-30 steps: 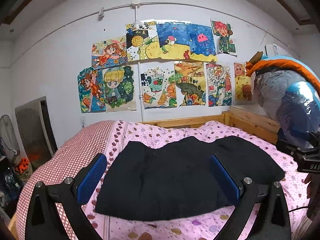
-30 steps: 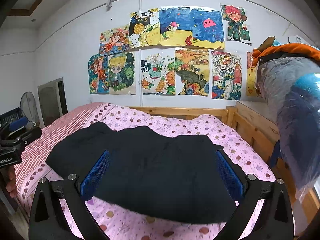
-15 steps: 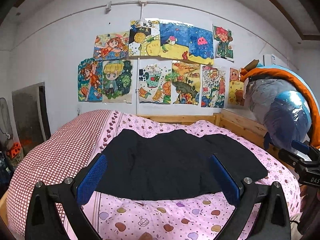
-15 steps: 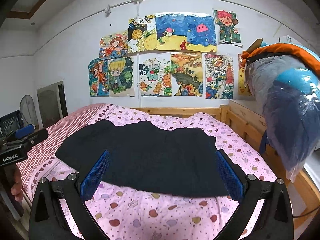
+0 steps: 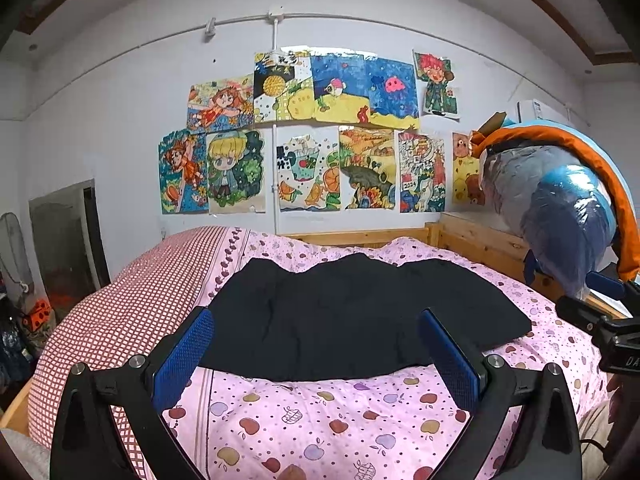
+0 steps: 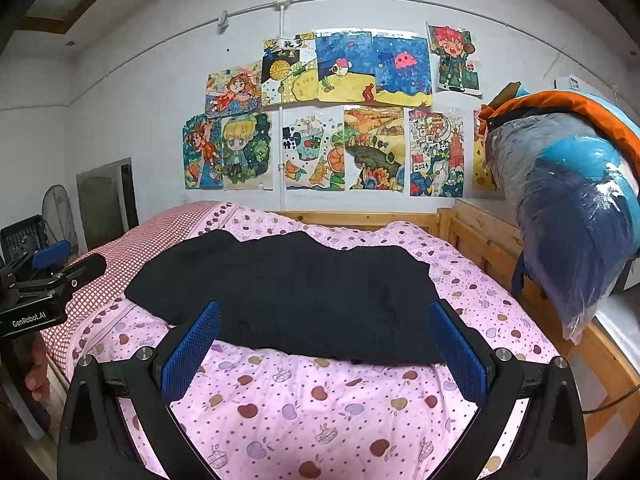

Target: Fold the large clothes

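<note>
A large black garment (image 5: 352, 312) (image 6: 296, 292) lies spread flat across the pink fruit-print bed cover (image 5: 320, 420) (image 6: 320, 408). My left gripper (image 5: 316, 344) hovers open before the garment's near edge, nothing between its blue pads. My right gripper (image 6: 324, 336) is likewise open and empty, held back from the near hem. In the left wrist view the right gripper's body (image 5: 600, 320) shows at the right edge. The left gripper's body (image 6: 36, 292) appears at the left of the right wrist view, with a hand (image 6: 38, 376) below it.
A red checked quilt (image 5: 120, 300) covers the bed's left side. The wooden bed frame (image 6: 488, 248) runs along the back and right. A plastic-wrapped blue and orange bundle (image 6: 576, 216) hangs over the right rail. Drawings (image 5: 320, 140) fill the wall; a fan (image 6: 60, 216) stands left.
Both grippers have pulled back from the garment and away from the bed. More pink cover now shows in front of the garment's near edge. Both stay open.
</note>
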